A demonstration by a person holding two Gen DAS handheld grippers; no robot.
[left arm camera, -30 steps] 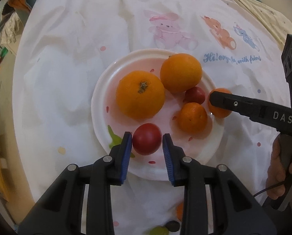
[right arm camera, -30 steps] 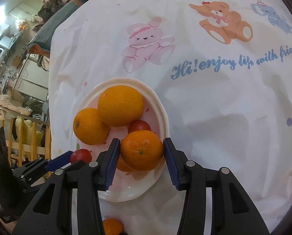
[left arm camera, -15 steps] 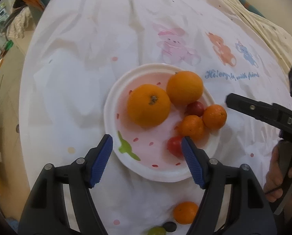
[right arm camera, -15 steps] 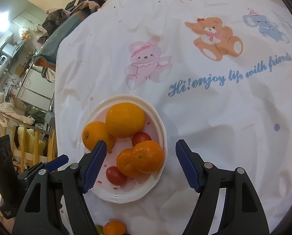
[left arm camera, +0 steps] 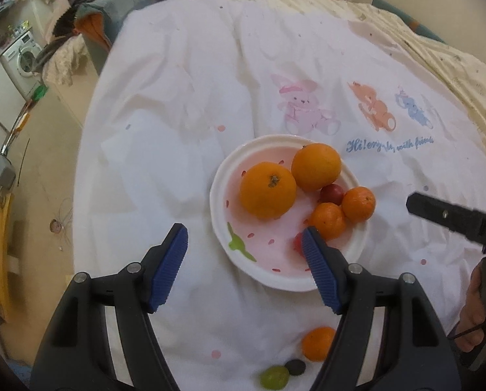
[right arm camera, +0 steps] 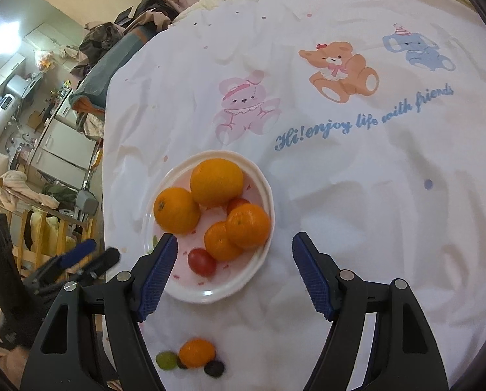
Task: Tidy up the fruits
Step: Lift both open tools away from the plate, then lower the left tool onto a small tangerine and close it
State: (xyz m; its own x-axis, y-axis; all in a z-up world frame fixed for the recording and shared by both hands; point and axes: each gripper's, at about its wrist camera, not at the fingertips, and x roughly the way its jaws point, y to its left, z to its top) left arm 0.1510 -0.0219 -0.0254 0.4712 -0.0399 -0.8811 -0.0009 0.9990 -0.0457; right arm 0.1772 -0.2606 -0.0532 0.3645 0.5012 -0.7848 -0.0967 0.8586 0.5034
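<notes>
Our left gripper (left arm camera: 244, 247) and right gripper (right arm camera: 234, 259) are both spread wide and hold nothing. The white plate (right arm camera: 259, 179) on the tablecloth (right arm camera: 356, 211) holds four oranges and two red fruits. One small orange (right arm camera: 197, 353) lies off it.

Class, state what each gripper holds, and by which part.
Nothing. The left gripper and right gripper are both open and empty; the fruit lies on the plate.
</notes>
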